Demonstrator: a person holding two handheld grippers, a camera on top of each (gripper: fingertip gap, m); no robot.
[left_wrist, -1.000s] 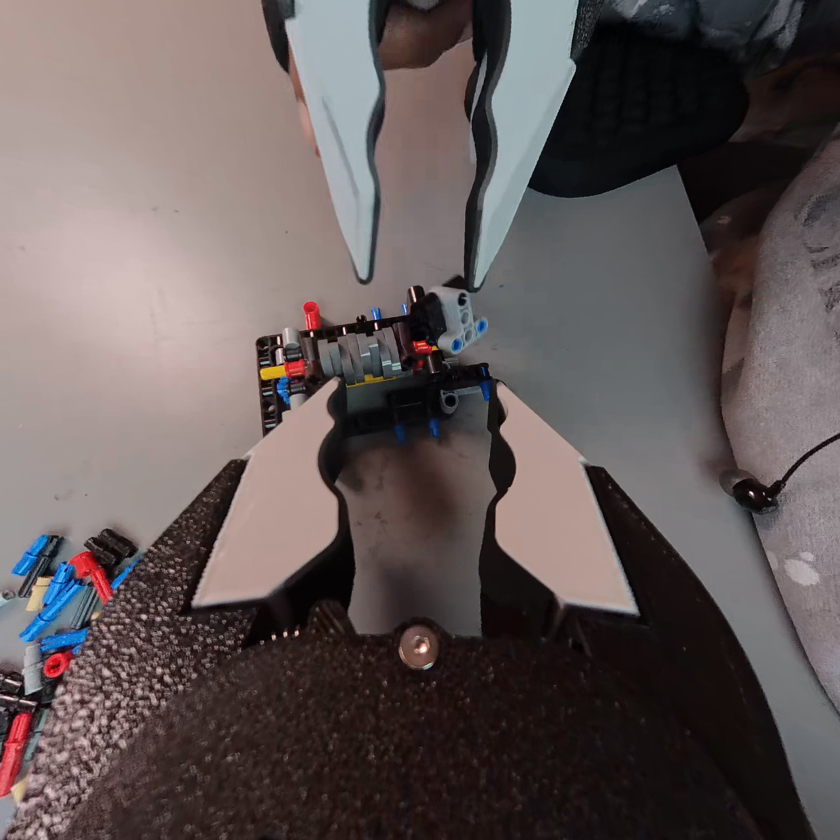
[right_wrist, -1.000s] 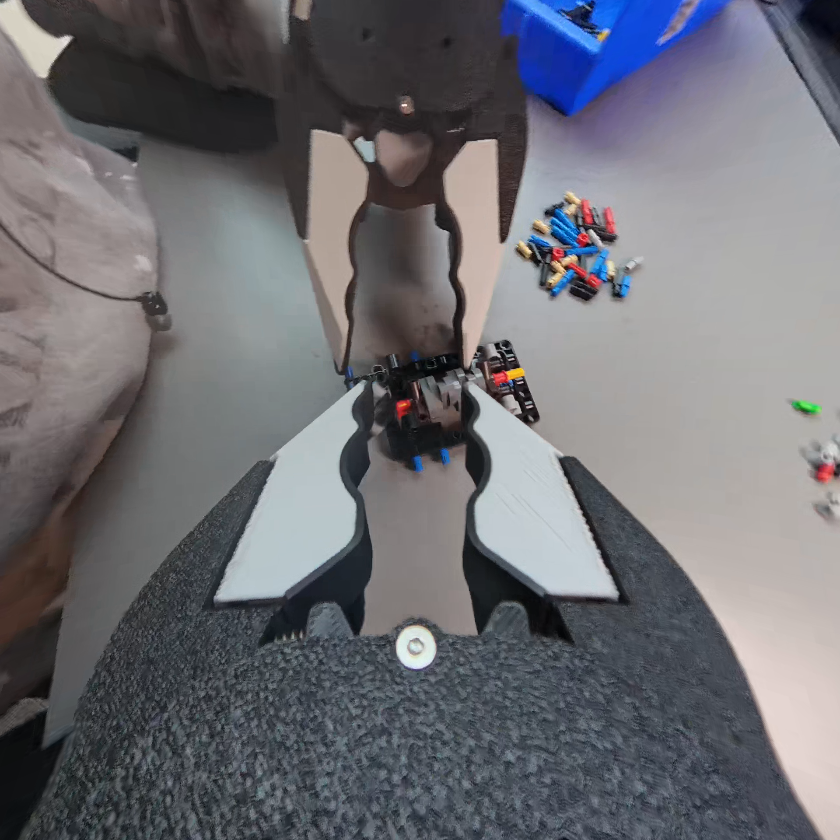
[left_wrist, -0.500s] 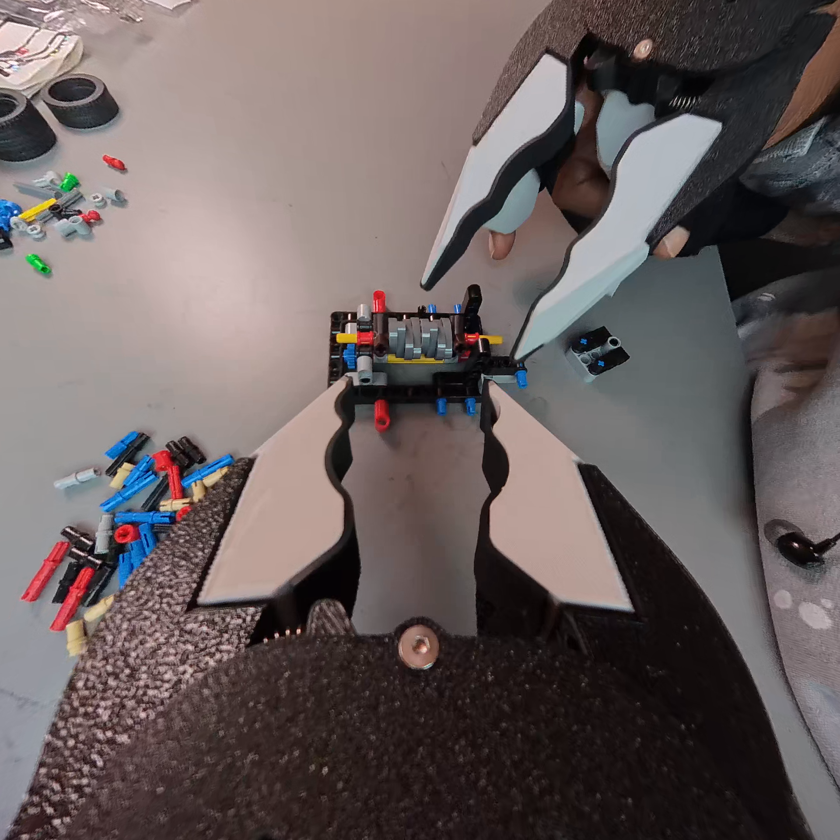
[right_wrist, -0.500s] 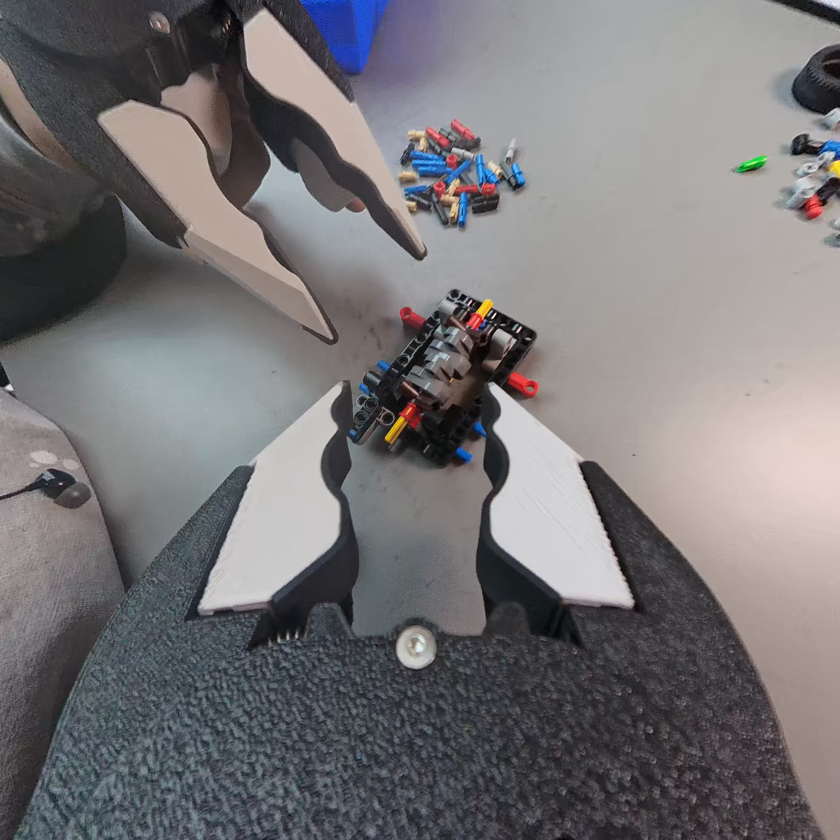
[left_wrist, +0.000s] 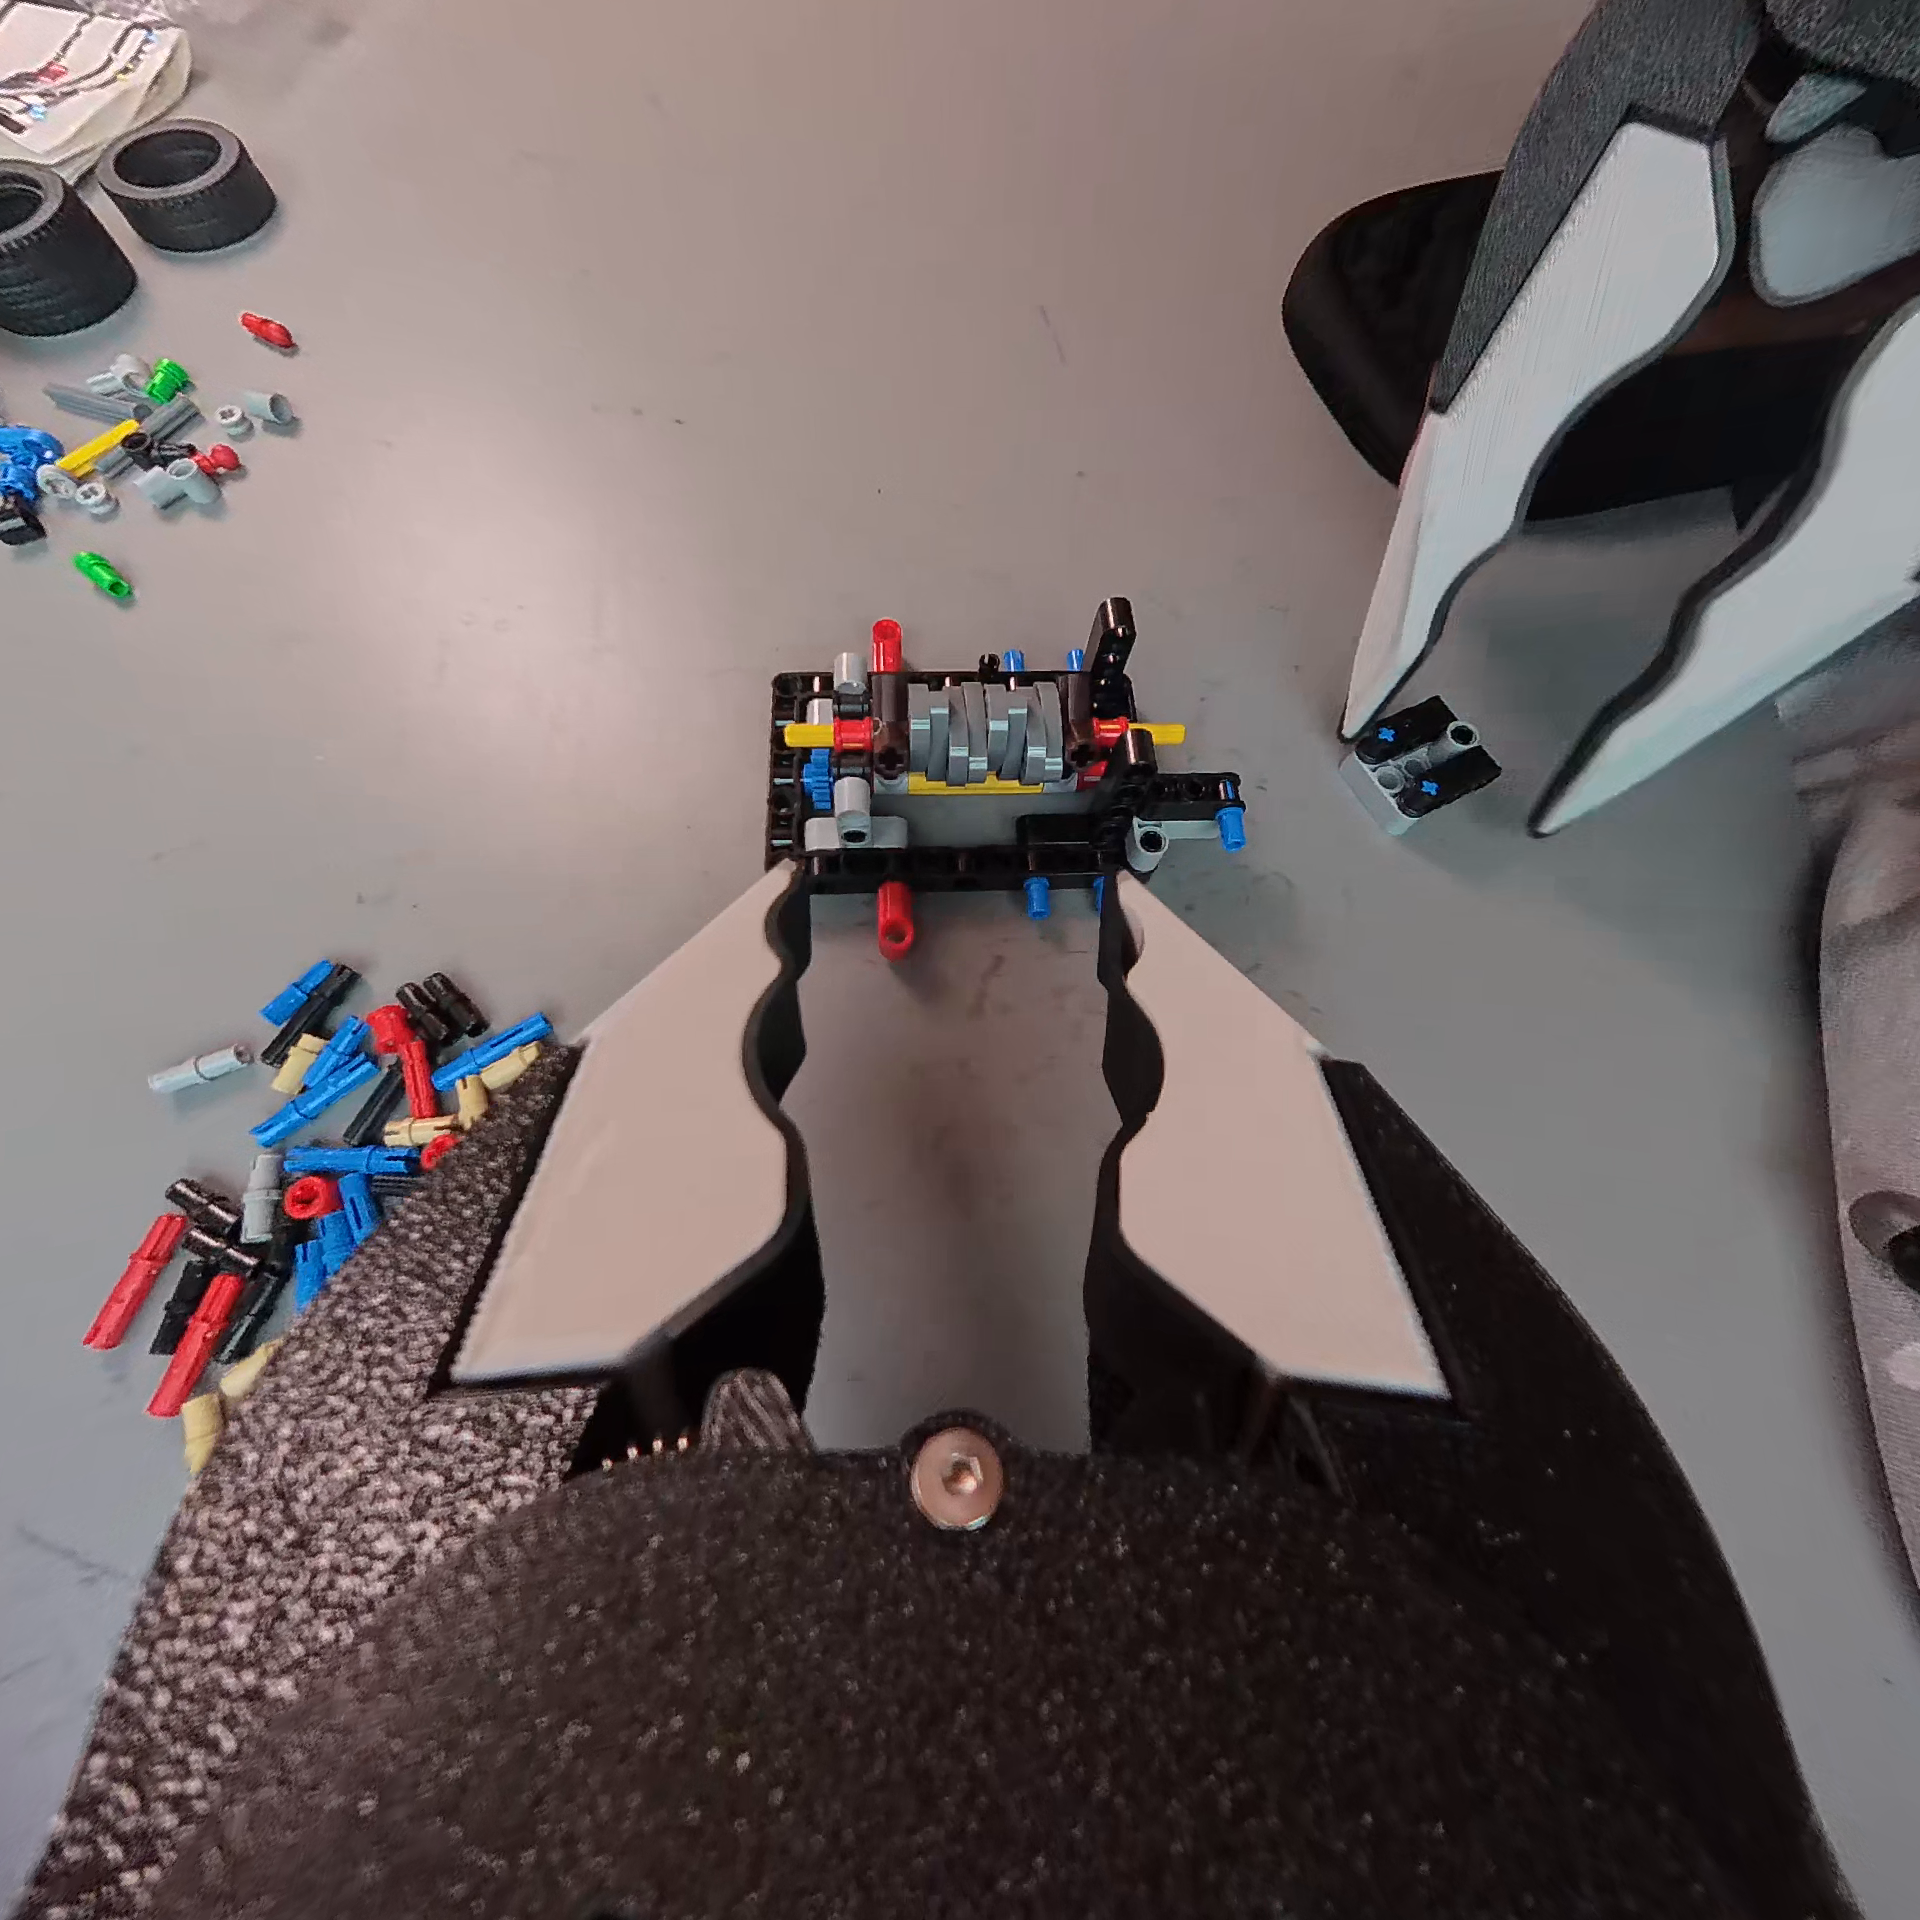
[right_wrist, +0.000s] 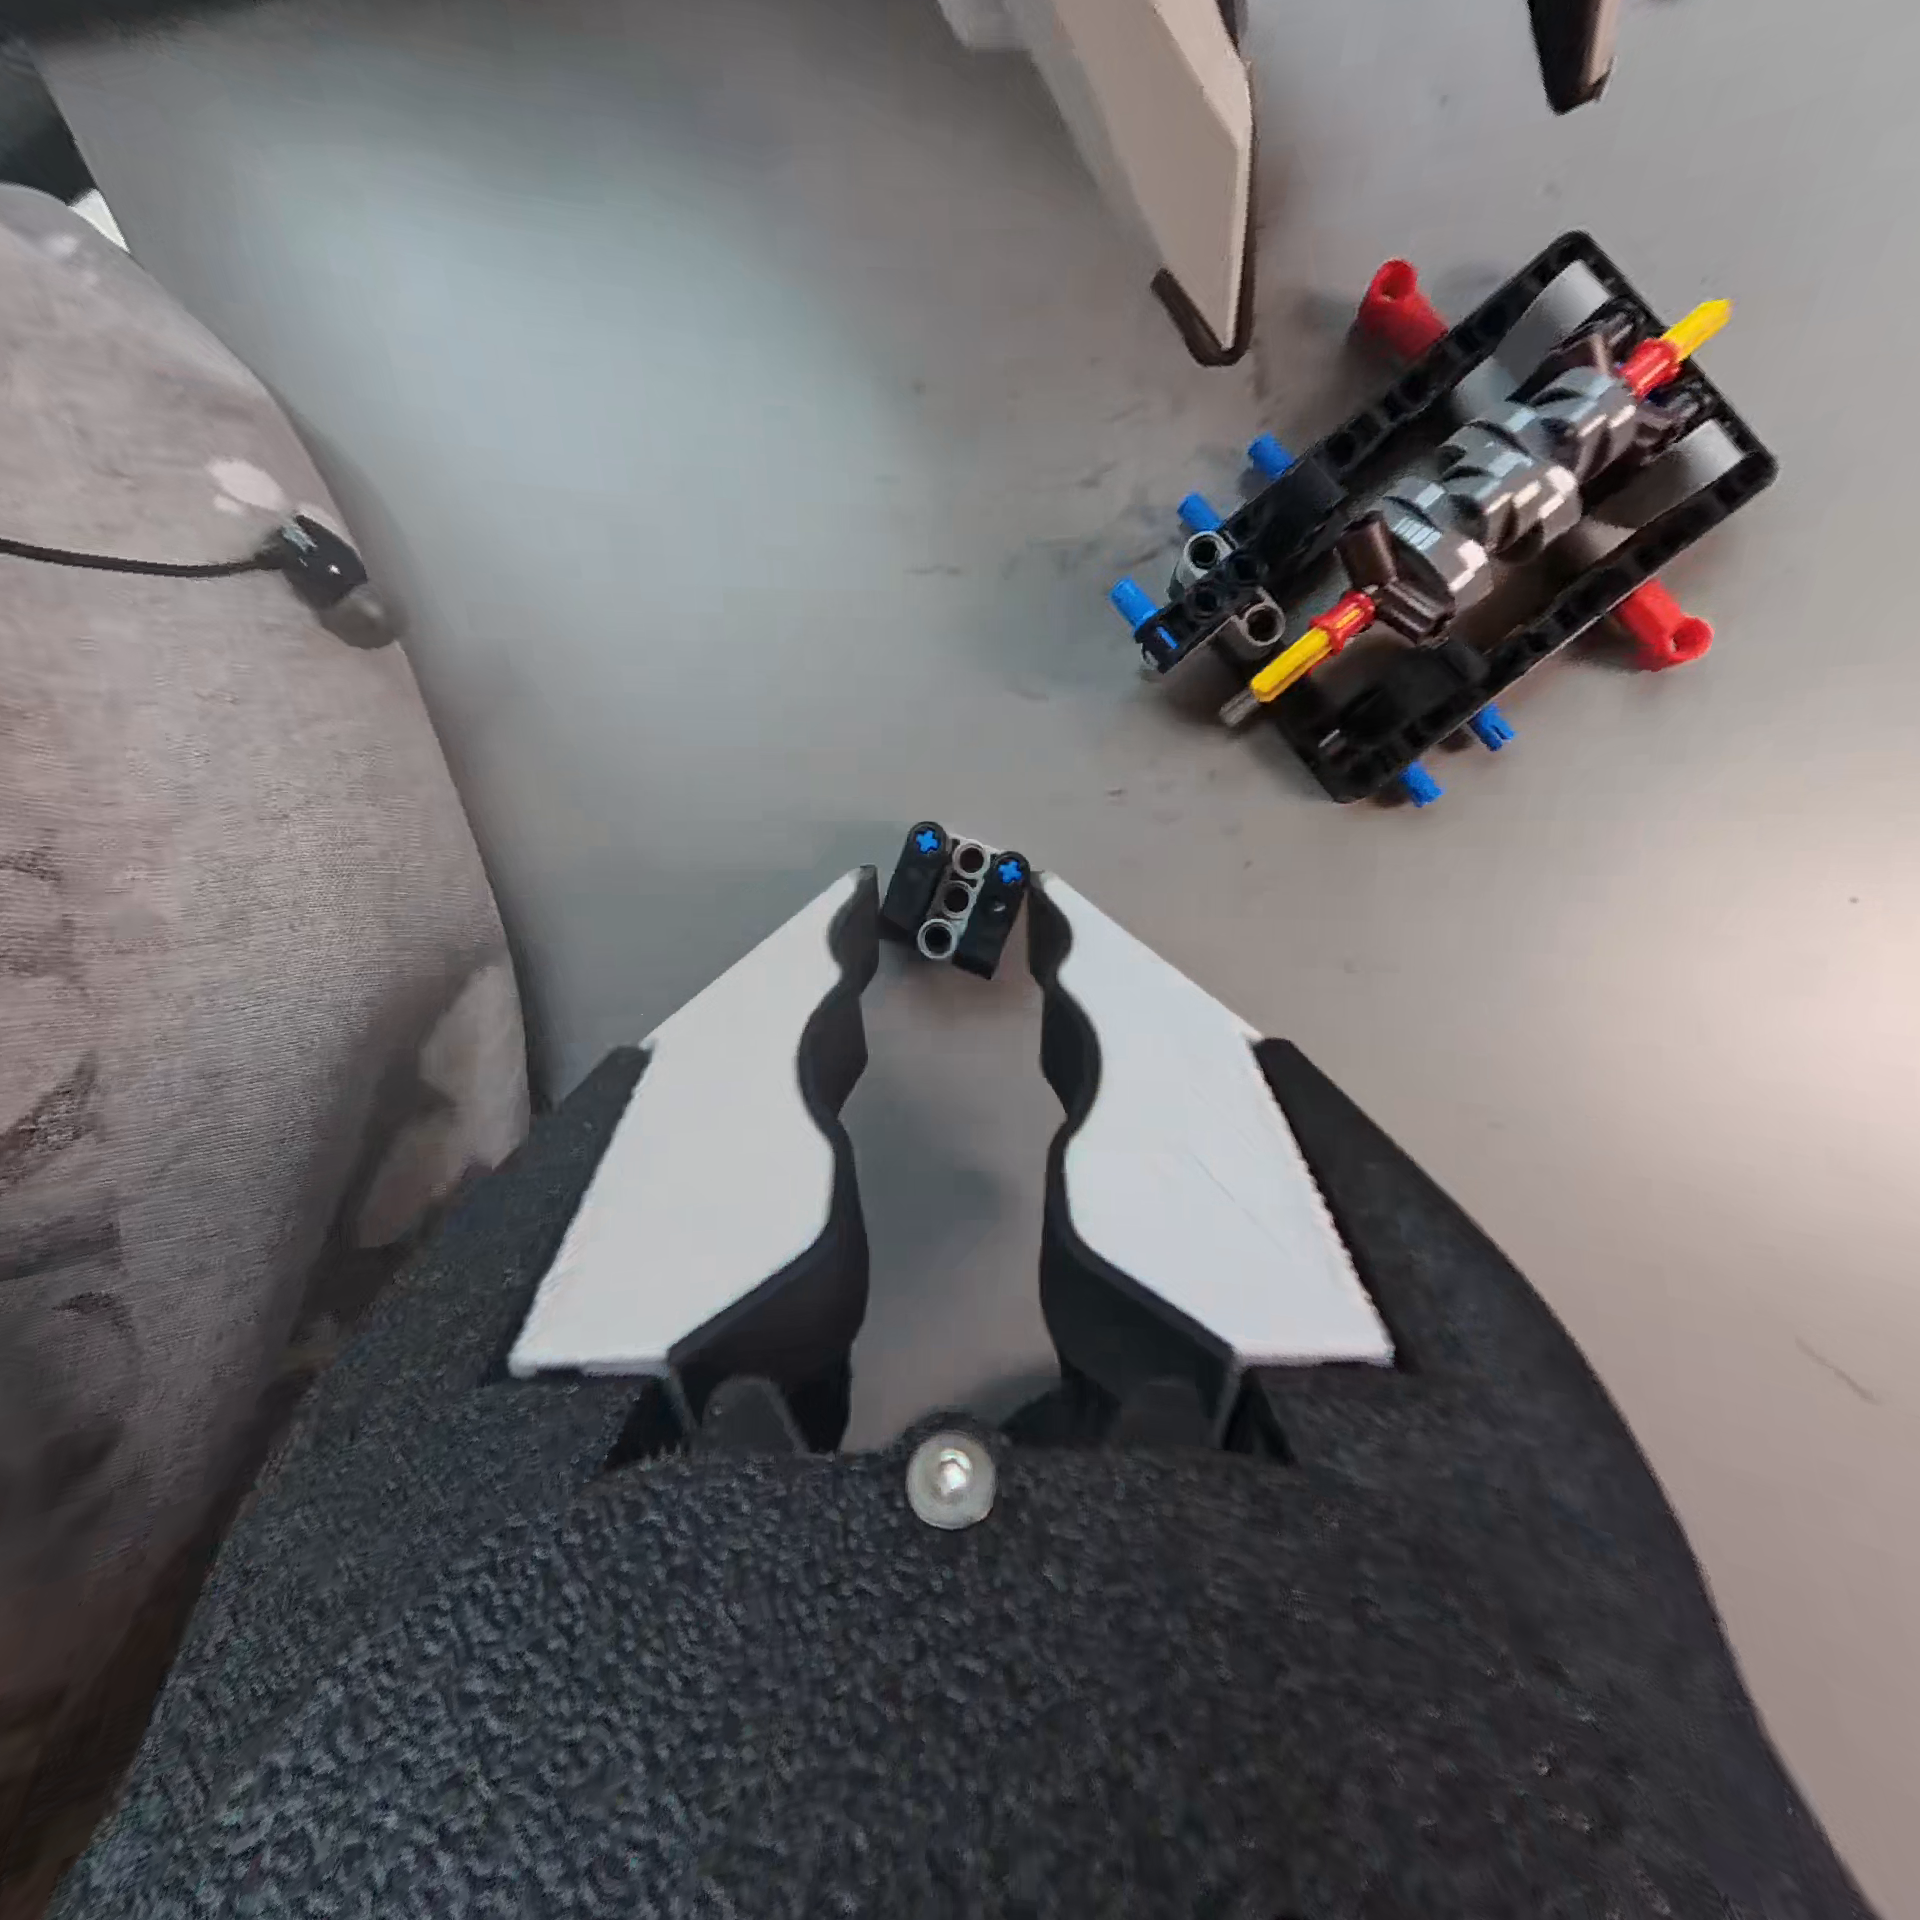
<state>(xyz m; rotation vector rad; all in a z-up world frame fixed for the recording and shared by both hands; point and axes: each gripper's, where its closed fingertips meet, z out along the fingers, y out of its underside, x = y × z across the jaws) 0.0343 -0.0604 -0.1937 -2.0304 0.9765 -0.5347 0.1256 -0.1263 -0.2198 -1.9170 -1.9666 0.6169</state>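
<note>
A black-framed brick assembly (left_wrist: 977, 758) with grey gears, a yellow axle and red and blue pins lies on the grey table (left_wrist: 623, 520). My left gripper (left_wrist: 951, 894) is open and empty, its tips at the assembly's near edge. A small black-and-grey block (right_wrist: 956, 899) with blue pins lies on the table apart from the assembly (right_wrist: 1455, 520). My right gripper (right_wrist: 951, 883) is open but narrowed, its tips close on either side of the block. In the left wrist view the block (left_wrist: 1418, 764) and the right gripper (left_wrist: 1444, 779) are at the right.
A pile of loose red, blue, black and tan pins (left_wrist: 312, 1122) lies left of my left gripper. Black tyres (left_wrist: 187, 192) and small mixed parts (left_wrist: 125, 447) lie at the far left. A grey cloth (right_wrist: 208, 831) with a black cord toggle (right_wrist: 322, 566) borders the table.
My right gripper left the assembly, moved over to the small block lying beside it and narrowed around it. My left gripper stayed open at the assembly's near edge.
</note>
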